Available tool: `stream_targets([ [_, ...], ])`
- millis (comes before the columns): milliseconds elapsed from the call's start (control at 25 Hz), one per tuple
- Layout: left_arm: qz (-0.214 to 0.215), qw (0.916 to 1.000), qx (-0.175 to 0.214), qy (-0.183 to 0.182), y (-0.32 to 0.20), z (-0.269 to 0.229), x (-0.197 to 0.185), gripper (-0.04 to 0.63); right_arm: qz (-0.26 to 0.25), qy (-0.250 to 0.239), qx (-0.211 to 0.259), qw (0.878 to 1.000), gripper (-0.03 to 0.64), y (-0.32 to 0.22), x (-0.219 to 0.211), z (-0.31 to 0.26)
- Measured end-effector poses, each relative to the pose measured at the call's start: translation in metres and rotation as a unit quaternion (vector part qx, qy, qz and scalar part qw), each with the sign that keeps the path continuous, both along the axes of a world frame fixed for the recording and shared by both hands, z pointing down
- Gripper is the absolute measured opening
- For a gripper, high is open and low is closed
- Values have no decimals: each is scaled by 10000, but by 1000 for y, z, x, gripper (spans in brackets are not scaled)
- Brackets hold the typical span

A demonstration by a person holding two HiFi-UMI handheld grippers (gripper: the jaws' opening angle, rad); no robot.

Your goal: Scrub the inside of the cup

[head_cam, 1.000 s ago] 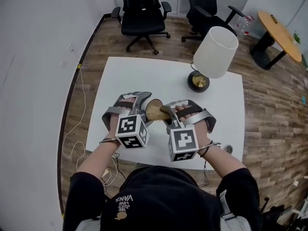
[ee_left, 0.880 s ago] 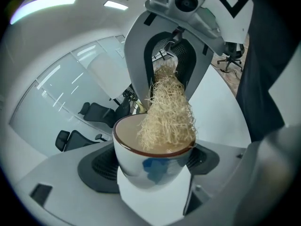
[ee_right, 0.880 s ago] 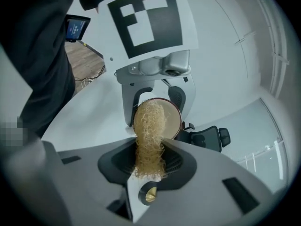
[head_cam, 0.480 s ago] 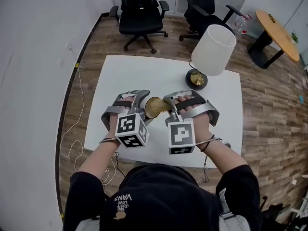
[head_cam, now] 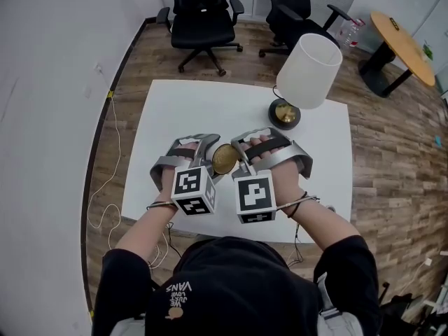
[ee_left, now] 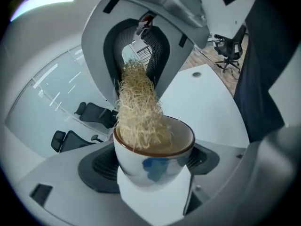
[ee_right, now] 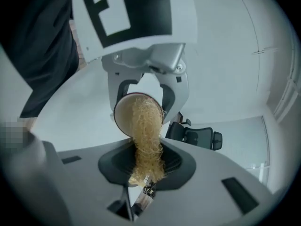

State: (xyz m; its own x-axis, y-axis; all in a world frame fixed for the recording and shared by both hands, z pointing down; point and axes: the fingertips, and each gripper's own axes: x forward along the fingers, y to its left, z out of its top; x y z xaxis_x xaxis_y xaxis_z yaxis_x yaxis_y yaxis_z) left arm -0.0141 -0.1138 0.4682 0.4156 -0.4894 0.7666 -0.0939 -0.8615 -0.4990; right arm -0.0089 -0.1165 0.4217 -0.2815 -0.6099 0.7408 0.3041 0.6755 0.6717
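My left gripper (head_cam: 210, 161) is shut on a white cup (ee_left: 153, 161) with a brown rim and a blue patch, held tilted with its mouth toward the right gripper. In the head view the cup (head_cam: 222, 159) shows its tan inside between the two grippers, above the white table (head_cam: 203, 114). My right gripper (head_cam: 240, 161) is shut on a tan fibrous scrubber (ee_right: 146, 142), whose far end is pushed into the cup's mouth (ee_right: 137, 114). From the left gripper view the scrubber (ee_left: 138, 112) fills the left part of the cup's inside.
A lamp with a white shade (head_cam: 311, 61) and brass base (head_cam: 285, 113) stands at the table's far right. Two black office chairs (head_cam: 203, 16) are beyond the table. A round wooden table (head_cam: 402, 44) is at the far right. A cable (head_cam: 112, 180) lies on the floor at left.
The right gripper has shifted left and closer to the left gripper, pushing the scrubber further into the cup. The cup's mouth has turned more toward the right gripper.
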Motion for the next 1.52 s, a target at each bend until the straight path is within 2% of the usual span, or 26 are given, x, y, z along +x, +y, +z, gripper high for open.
stream_targets([
  [120,-44,10000,14,48,-7,-1,-2,397,202,264,-105,9994,95,-2,18,12],
  [280,-45,10000,-41,-49,-10,5,-8,397,-70,470,-493,9977,94,23,14,29],
  [360,34,9999,-104,-120,-7,12,-5,397,-142,241,-557,9981,94,25,3,28],
  [440,83,9997,-215,-32,-3,19,1,397,10,-114,-588,9982,94,15,-4,24],
  [520,20,9988,-390,302,-3,22,6,397,329,-544,-724,9953,94,3,-3,21],
  [600,-190,9937,-656,886,-7,21,10,397,706,-1161,-1023,9854,94,-4,2,21],
  [680,-469,9831,-926,1508,-14,21,11,397,1115,-1982,-1384,9639,95,-9,9,17],
  [760,-705,9709,-1108,2004,-22,22,9,397,1539,-2904,-1709,9289,95,-17,19,12],
  [840,-888,9592,-1199,2400,-29,27,7,397,1879,-3902,-2067,8773,95,-22,28,9],
  [960,-1168,9406,-1243,2936,-43,36,2,397,2253,-5174,-2445,7885,95,-28,43,13],
  [1000,-1268,9340,-1255,3095,-48,40,0,397,2386,-5448,-2457,7654,95,-30,50,17],
  [1040,-1372,9270,-1275,3249,-54,45,-2,397,2526,-5646,-2422,7475,95,-33,58,23],
  [1160,-1711,9051,-1396,3635,-69,63,-11,397,3002,-5909,-2287,7131,95,-40,81,48],
  [1280,-1968,8892,-1505,3846,-82,79,-18,397,3365,-6041,-2261,6861,95,-41,98,65],
  [1360,-2064,8825,-1556,3928,-89,87,-19,397,3492,-6050,-2267,6787,95,-39,104,72],
  [1520,-2148,8756,-1638,4005,-96,102,-19,397,3603,-6065,-2323,6696,95,-36,108,81],
])
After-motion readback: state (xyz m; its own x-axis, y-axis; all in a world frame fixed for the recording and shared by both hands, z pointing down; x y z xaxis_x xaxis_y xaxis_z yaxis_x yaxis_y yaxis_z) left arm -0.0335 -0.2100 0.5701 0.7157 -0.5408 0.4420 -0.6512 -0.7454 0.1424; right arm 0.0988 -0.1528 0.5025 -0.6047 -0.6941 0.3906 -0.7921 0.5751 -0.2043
